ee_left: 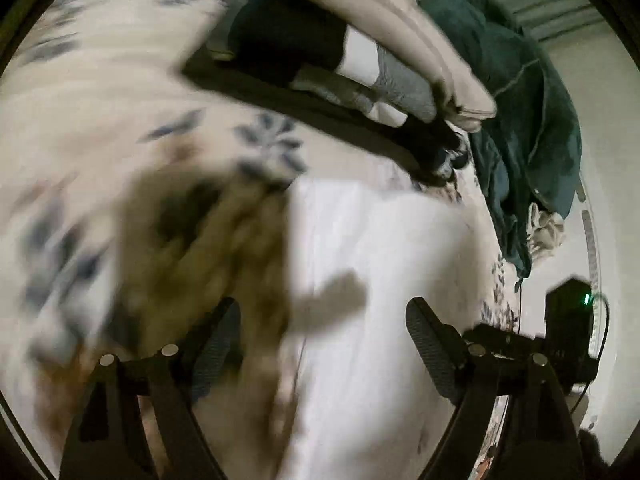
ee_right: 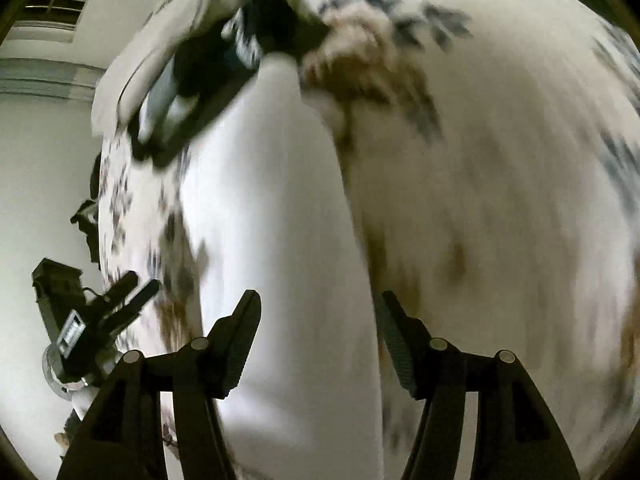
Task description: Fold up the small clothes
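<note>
A white garment (ee_left: 372, 280) lies flat on the floral bedsheet (ee_left: 100, 120), directly ahead of my left gripper (ee_left: 324, 312), which is open and empty just above it. In the right wrist view the same white garment (ee_right: 288, 240) stretches away from my right gripper (ee_right: 318, 308), which is open and empty over it. The left gripper (ee_right: 132, 288) shows at the lower left of the right wrist view. Both views are motion-blurred.
A stack of folded dark, white and grey clothes (ee_left: 332, 76) lies beyond the white garment, also seen in the right wrist view (ee_right: 208, 76). A cream cloth (ee_left: 380, 20) drapes over it. A dark green towel (ee_left: 520, 120) is heaped at the right. The bed edge and wall (ee_right: 40, 160) are at the left.
</note>
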The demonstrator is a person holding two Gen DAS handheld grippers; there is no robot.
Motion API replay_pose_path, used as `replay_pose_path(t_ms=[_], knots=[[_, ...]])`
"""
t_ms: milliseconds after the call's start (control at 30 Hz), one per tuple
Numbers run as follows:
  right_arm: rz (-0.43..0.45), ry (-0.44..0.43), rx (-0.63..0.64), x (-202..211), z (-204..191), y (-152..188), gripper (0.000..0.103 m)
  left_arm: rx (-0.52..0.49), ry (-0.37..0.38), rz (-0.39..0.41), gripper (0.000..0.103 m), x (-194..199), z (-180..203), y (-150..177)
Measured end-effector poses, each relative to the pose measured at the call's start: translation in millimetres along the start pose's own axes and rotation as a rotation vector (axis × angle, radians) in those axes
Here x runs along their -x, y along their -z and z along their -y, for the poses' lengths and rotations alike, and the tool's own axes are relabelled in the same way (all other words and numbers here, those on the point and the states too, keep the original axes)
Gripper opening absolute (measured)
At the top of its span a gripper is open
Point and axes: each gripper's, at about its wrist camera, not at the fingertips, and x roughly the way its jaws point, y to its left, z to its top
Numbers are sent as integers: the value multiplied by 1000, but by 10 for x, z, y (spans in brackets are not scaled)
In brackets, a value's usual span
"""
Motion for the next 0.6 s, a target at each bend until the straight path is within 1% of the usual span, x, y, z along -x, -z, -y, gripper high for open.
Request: replay_pose_path(t_ms=[67,133,200,233,267,300,333,367,400,433,467,533,600], knots=[[-11,-16,28,-162,58,-375,63,-16,-11,-28,84,-331,31,-214],[-48,-47,47,-385,82,-656,63,-31,-19,-48,84,-532,76,-313],[-87,-80,39,-574,76,-945,63,-61,-33,-29,84,-633,177,-342],[-103,-96,34,-641,100,-1012,63,-82,-37,-15,84,-645,241,-348],[-111,-112,31,-684,115,-1099,63,-106,-40,2,79,-663,320,-347],[-114,-125,34,-717,124,-1149,63,-126,-35,10,65,-688,379,-357],[-113,-134,40,-705,137,-1175,63,-147,-32,3,15,-735,440,-364],[-105,-144,44,-681,134,-1179,57,-165,-21,-19,9,-782,502,-353],[-88,-160,51,-646,133,-1185,45,-184,-24,-9,9,-780,549,-351],[-83,-164,59,-615,124,-1190,18,-222,-30,8,9,-753,625,-327],[-78,-167,69,-596,95,-1200,11,-241,-35,20,9,-734,673,-321],[-48,-154,103,-497,36,-1191,8,-238,-28,41,9,-635,711,-304],[-20,-174,125,-395,-37,-1134,7,-237,-14,72,9,-489,759,-275]])
